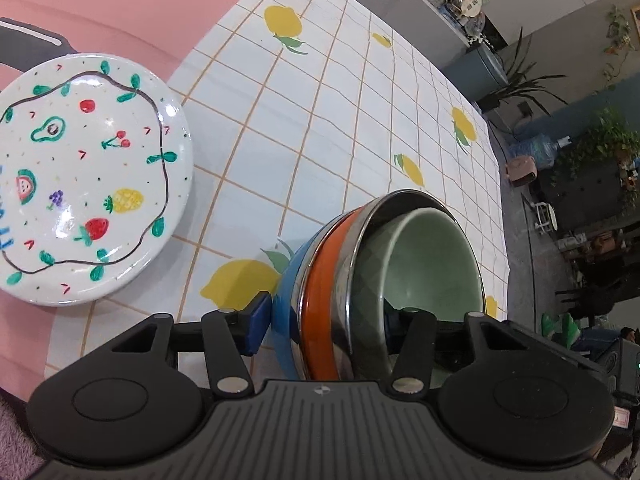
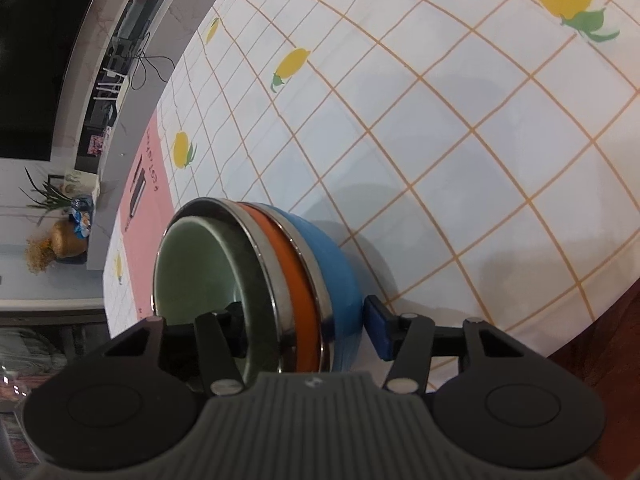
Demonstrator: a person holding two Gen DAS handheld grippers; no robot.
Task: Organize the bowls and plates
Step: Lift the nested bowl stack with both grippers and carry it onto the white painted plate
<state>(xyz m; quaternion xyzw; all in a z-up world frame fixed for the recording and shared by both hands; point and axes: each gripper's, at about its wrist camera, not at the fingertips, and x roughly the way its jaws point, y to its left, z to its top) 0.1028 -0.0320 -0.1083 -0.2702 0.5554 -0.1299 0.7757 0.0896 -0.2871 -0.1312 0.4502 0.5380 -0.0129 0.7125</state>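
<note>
Left gripper (image 1: 326, 322) clamped across wall of bowl stack (image 1: 360, 280): one blue pad outside on blue bowl (image 1: 290, 300), other finger inside green bowl (image 1: 432, 260). Right gripper (image 2: 308, 330) clamped same way on stack's opposite side. Stack tilted, nested: blue outermost, then orange bowl (image 1: 320, 292), steel bowl (image 1: 352, 264), green innermost. Whether stack touches table, cannot tell. Beyond, fruit plate (image 1: 88, 176) flat near table's (image 1: 320, 120) left edge, overlapping pink mat (image 1: 120, 8).

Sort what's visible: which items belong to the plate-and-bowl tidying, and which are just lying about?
Job: stack of bowls, fruit plate, left gripper, right gripper.
Lying about: water jug, potted plant, television.
</note>
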